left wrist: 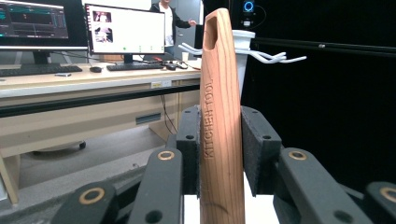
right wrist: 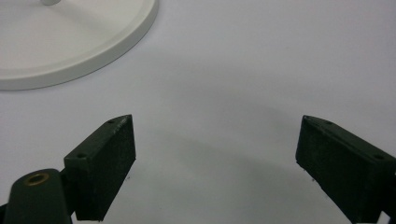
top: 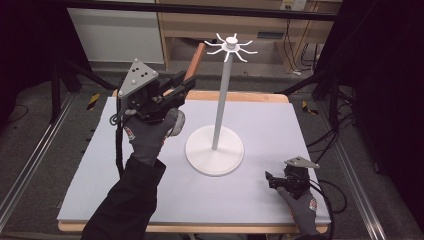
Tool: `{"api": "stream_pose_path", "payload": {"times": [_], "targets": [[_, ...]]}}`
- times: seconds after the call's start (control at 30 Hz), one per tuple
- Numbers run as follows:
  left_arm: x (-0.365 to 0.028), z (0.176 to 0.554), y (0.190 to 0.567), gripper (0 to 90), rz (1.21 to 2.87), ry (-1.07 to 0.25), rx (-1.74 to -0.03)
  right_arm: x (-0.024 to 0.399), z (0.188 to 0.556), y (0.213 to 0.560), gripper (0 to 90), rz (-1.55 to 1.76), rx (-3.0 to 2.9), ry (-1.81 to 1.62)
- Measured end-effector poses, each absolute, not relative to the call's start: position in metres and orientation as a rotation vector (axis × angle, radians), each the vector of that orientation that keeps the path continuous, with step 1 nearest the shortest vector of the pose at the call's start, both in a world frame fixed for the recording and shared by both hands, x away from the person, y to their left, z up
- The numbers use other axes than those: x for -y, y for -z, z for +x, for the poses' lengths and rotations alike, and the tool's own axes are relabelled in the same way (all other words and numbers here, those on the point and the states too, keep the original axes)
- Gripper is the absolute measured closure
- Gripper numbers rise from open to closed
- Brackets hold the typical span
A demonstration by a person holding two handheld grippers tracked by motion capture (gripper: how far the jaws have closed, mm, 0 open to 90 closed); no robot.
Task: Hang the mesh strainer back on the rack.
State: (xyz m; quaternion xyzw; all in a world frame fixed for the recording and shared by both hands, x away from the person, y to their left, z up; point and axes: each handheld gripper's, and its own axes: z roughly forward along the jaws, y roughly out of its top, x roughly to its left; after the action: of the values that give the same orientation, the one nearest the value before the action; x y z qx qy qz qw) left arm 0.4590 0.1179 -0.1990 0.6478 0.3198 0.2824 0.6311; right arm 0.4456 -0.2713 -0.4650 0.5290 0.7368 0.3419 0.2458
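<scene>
Wooden kitchen tool (left wrist: pixel 219 126) clamped in left claw (left wrist: pixel 218 149); right claw (right wrist: pixel 215 172) gapes wide.

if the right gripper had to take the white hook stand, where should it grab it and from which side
Probably the thin upright pole, low down, just above the round base. It is slim enough to fit between the jaws, while the base is wide and flat. The open right gripper sits right of the base, so come in level from that side.

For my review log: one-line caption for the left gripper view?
Left gripper clamps a wooden tool upright near the white hook stand.
</scene>
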Motion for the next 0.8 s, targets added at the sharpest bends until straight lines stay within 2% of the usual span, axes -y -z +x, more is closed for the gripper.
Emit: {"api": "stream_pose_path", "payload": {"times": [0.8], "targets": [[-0.099,0.471,0.206,69.9,1.502,-0.646,-0.738,0.272,0.445,0.464,12.3,1.446,-2.012,-0.939]]}}
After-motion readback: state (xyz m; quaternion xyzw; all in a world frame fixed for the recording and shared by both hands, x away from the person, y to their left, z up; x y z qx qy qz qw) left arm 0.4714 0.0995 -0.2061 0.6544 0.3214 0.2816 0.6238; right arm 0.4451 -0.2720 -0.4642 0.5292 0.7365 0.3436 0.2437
